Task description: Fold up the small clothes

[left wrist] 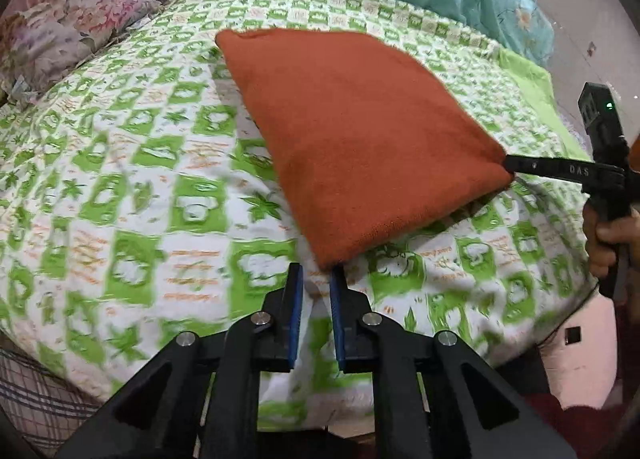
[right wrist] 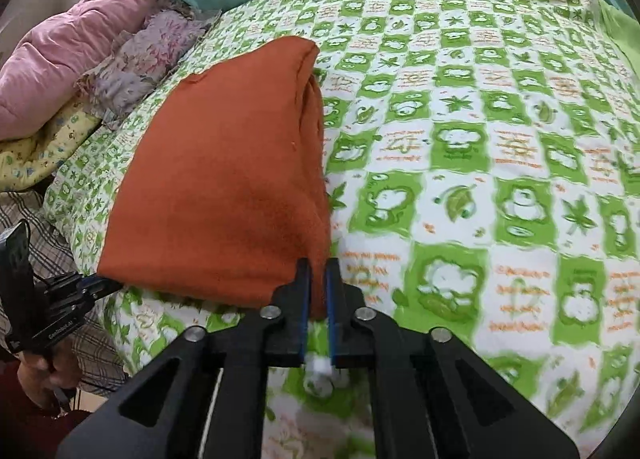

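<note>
Evidently, with left gripper (left wrist: 316, 273) jaws apart before the orange cloth (left wrist: 360, 139) corner and right gripper (right wrist: 316, 271) jaws loosely straddling another corner, either layer could slip and unfold.

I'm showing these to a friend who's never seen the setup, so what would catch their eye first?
First the folded orange cloth, lying on the green-and-white patterned bedsheet. Next, the grippers at its two near corners: the left gripper has its jaws slightly apart just short of one corner, and the right gripper has the other corner between its jaws. Pink and teal bedding is piled behind.
</note>
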